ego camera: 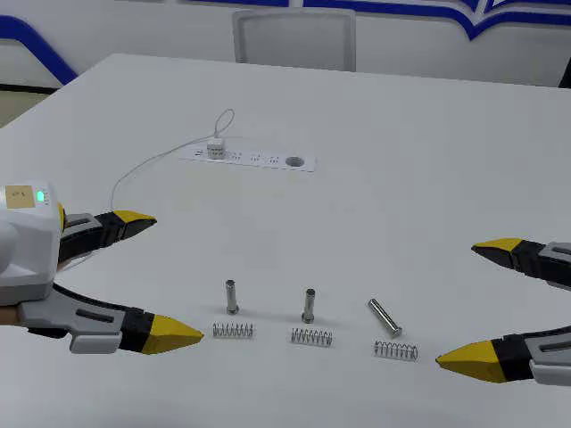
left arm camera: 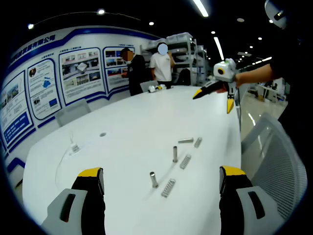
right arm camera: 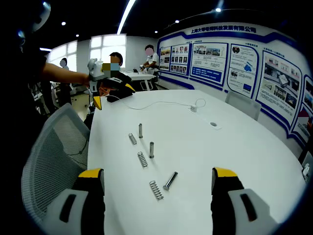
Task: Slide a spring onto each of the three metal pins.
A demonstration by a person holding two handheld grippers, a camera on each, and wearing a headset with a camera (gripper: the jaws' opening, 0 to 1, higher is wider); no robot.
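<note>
Pins (ego camera: 309, 305) and springs (ego camera: 311, 336) lie between left gripper (ego camera: 177, 276) and right gripper (ego camera: 455, 303), apparently untouched; fingers (ego camera: 169, 332) of both spread wide.

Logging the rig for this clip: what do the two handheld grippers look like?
The left gripper and right gripper match: grey plastic bodies, each with two long jaws that turn black, then taper to pointed yellow tips.

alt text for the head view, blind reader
On a white table, the left pin and middle pin stand upright and the right pin lies flat, with the left spring, middle spring and right spring loose in front of them. The open left gripper and right gripper flank them; a power strip lies behind.
</note>
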